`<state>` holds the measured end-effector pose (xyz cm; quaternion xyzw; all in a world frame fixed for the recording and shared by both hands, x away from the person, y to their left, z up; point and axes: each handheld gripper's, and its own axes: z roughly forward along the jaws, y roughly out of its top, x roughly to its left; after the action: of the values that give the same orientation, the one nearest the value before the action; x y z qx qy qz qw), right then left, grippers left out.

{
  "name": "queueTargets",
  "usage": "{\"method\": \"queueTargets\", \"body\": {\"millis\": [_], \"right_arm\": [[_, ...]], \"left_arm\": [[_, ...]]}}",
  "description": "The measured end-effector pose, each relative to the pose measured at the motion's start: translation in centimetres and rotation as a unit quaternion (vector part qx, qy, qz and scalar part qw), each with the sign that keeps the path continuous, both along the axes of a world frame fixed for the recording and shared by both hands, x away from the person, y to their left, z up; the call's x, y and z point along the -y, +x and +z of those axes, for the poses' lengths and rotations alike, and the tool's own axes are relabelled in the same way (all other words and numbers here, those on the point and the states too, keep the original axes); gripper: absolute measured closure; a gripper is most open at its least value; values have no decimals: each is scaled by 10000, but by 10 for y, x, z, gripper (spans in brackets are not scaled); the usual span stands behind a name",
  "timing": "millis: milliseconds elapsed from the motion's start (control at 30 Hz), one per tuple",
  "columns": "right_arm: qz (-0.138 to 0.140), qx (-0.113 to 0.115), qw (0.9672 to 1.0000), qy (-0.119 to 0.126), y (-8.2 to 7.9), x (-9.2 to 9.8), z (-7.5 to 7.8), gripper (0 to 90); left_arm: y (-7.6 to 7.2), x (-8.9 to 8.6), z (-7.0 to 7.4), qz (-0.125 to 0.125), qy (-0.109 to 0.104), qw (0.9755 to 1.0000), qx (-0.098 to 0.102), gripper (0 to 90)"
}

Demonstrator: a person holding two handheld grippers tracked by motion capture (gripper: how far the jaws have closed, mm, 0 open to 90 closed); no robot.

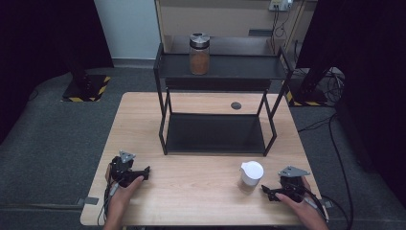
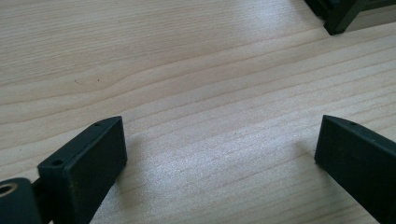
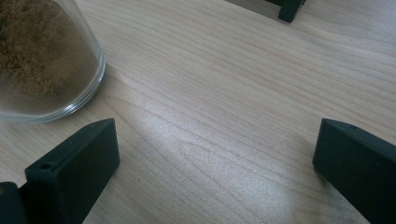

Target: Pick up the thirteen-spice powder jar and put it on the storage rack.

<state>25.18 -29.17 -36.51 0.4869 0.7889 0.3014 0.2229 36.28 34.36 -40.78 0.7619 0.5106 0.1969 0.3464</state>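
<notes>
A glass jar (image 1: 251,176) with a white lid and brown powder inside stands on the wooden table (image 1: 191,191) at the front right. In the right gripper view its base (image 3: 42,56) is at the upper left, beside the left jaw and outside the gap. My right gripper (image 1: 269,192) rests just right of it, open, with only bare wood between its jaws (image 3: 217,140). Near the front left edge my left gripper (image 1: 145,172) lies open over bare wood (image 2: 222,140). A second jar (image 1: 199,53), dark-lidded and holding brown powder, stands on the top shelf of a black rack (image 1: 249,68).
The two-tier black rack takes up the back half of the table, and its lower shelf (image 1: 215,134) is bare. One rack foot (image 2: 338,18) shows in the left gripper view, another (image 3: 289,11) in the right gripper view. A small dark disc (image 1: 236,105) lies behind the rack.
</notes>
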Motion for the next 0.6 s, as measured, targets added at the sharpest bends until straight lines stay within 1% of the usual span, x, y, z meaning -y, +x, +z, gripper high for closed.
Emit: {"method": "queueTargets", "body": {"millis": [133, 200, 267, 333, 433, 533, 600], "right_arm": [[-9, -19, 10000, 0, 1, 0, 1, 15], [-39, -23, 10000, 9, 1, 0, 2, 38], [-23, -33, 10000, 72, 0, 2, 3, 58], [-54, 22, 9999, 153, -4, 4, 6, 49], [31, 96, 9997, 207, -11, 5, 11, 52], [143, 83, 9997, 188, -15, 4, 15, 55], [294, 49, 9994, 199, -16, 4, 18, 59]], "left_arm": [[0, 0, 0, -11, 3, 10000, -8, 0], [1, 0, 0, -16, 3, 10000, -9, 0], [1, 0, 0, -24, 1, 10000, -14, 0], [1, 0, 0, -27, -1, 10000, -16, 0], [1, 0, 0, -31, -4, 10000, -19, 0], [1, 0, 0, -34, -2, 10000, -19, 0], [1, 0, 0, -36, -3, 10000, -19, 0]]}}
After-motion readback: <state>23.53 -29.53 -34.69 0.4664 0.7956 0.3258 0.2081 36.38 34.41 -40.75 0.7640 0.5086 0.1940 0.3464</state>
